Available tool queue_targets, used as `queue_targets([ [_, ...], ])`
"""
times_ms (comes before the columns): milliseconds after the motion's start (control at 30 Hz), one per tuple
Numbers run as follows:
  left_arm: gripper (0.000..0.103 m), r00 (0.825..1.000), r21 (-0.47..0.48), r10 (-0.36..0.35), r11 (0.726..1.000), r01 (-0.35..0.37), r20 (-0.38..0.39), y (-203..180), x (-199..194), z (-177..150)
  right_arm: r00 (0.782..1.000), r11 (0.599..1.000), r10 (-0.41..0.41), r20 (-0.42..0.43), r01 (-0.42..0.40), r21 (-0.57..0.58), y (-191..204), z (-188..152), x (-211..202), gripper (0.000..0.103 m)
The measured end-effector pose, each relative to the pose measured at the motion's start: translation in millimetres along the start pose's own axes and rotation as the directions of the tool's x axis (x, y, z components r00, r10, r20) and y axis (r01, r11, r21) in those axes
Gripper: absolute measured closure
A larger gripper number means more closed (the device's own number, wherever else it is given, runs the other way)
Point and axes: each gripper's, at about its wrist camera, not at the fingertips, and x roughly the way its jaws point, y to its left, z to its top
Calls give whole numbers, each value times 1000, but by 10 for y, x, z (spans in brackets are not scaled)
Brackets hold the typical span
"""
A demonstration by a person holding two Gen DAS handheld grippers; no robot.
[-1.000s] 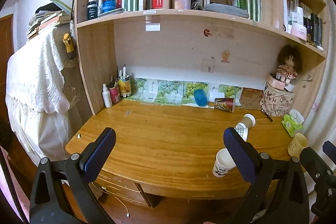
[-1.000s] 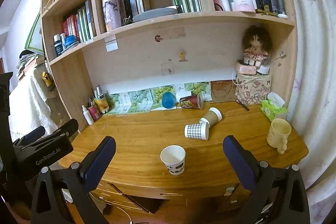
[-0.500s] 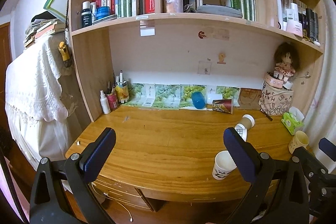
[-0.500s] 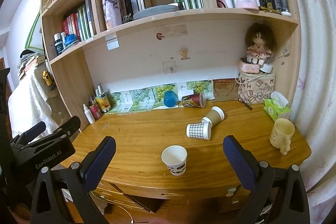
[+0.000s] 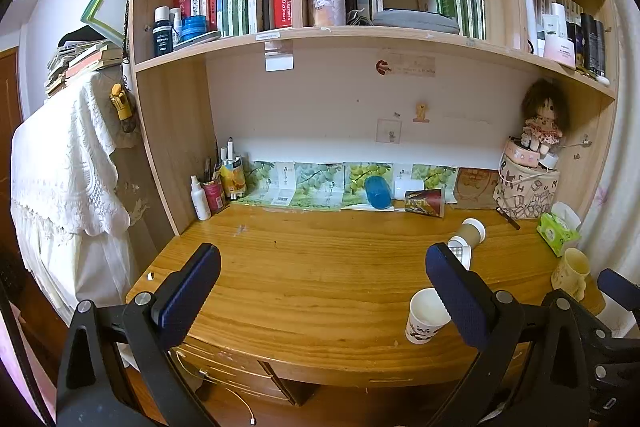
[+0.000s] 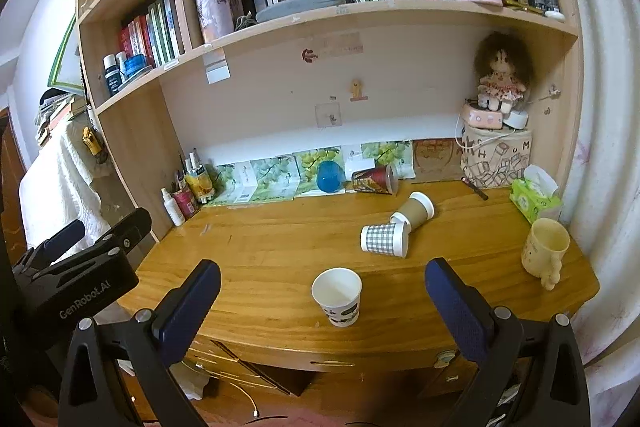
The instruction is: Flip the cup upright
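The white paper cup (image 6: 338, 295) is standing upright near the desk (image 6: 260, 255) front edge; left hand-held gripper (image 5: 320, 291) and right hand-held gripper (image 6: 322, 301) are both gaping wide, gripping nothing.

Two wrist fisheyes, both off the desk's front edge, facing the shelf wall.

Left wrist view sits left of centre, looking level across the desk (image 5: 304, 279); right wrist view sits further right, slightly higher. Both stand back from it. Shared: desk (image 6: 280, 247), white paper cup (image 5: 425, 315) (image 6: 338, 295), shelves.
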Motion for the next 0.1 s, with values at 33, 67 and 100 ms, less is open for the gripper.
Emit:
queue_targets([
  [33, 1, 1000, 0, -1, 1000, 1, 0, 0, 0, 0, 1000, 1000, -1, -2, 1, 1, -2, 1, 3, 1],
  [67, 1, 1000, 1, -3, 1000, 3, -1, 3, 1, 0, 1000, 1000, 0, -5, 0, 3, -3, -4, 6, 1],
  [100, 1, 1000, 2, -6, 1000, 6, -2, 10, 5, 3, 1000, 1000, 1, -7, 0, 4, -6, -3, 9, 1],
])
